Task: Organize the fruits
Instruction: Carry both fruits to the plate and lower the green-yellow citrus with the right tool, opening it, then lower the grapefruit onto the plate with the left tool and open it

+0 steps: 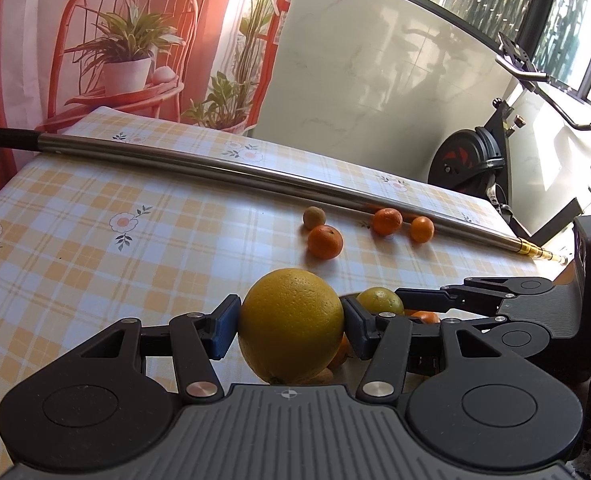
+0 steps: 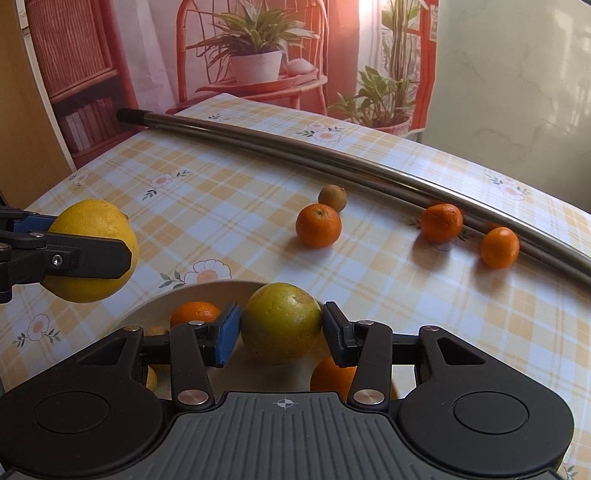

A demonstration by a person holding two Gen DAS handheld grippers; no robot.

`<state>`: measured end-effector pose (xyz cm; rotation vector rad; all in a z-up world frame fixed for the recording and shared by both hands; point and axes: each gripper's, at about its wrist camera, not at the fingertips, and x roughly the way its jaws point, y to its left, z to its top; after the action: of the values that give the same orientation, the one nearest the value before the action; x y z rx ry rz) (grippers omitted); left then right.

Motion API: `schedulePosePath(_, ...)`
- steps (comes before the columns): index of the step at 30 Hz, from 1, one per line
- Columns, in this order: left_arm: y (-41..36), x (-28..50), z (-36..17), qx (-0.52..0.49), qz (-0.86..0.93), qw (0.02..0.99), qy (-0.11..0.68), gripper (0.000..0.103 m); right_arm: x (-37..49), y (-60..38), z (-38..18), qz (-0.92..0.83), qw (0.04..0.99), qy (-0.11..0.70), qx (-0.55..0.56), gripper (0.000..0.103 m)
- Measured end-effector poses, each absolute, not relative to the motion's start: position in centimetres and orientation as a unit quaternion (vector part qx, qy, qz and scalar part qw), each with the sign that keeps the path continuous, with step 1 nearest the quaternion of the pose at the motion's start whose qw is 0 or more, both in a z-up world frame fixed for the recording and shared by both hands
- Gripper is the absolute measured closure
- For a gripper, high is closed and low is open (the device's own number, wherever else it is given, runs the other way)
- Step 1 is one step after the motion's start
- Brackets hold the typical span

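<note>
The left gripper [image 1: 291,326] has its jaws pinching a large yellow orange [image 1: 291,326], both blue pads pressed against its sides, and the fruit hangs above the checked cloth of the bench [image 1: 95,240]. In the right wrist view that same orange [image 2: 91,220] sits at about nine o'clock, off the left rim of a pale bowl [image 2: 199,292]. The right gripper [image 2: 281,330] has its jaws closed on a greenish-yellow fruit [image 2: 281,322], held over the bowl, which already contains at least three small oranges partly hidden by the gripper, one [image 2: 195,314] at ten o'clock of the held fruit and another [image 2: 331,376] at five o'clock. Out on the bench, toward one o'clock of the bowl, lies a tangerine [image 2: 318,226] touching a small brownish-green fruit [image 2: 332,198] behind it. Further right, two more tangerines [image 2: 441,222] [image 2: 500,248] rest just beside a long metal pole [image 2: 335,160] that crosses the bench from eleven o'clock to three o'clock.
</note>
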<state>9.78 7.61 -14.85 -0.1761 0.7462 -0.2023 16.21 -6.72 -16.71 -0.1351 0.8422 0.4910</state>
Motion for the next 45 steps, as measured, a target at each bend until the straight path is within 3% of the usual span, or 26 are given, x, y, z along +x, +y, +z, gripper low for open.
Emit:
schedulePosePath(13, 6.9, 9.4, -14.9, -0.076, -0.108, 0.92, 0.37, 0.045, 15.8, -7.6, -16.5, 0.231, 0.884, 0.404, -0.044, 0.061)
schedulePosePath(23, 5.1, 9.3, -15.4, -0.054, -0.14, 0.912, 0.382, 0.045, 14.4, -12.5, -14.7, 0.191, 0.913, 0.359, 0.044, 0.061)
schedulePosePath(32, 2.1, 9.6, -16.0, -0.016, -0.184, 0.899, 0.398, 0.045, 11.7, -15.6, -14.8, 0.135, 0.932, 0.334, 0.039, 0.061)
schedulePosePath(45, 0.2, 11.5, -17.8, -0.027, -0.203, 0.863, 0.461, 0.045, 11.1, -17.8, -15.0, 0.108, 0.938, 0.325, 0.051, 0.061)
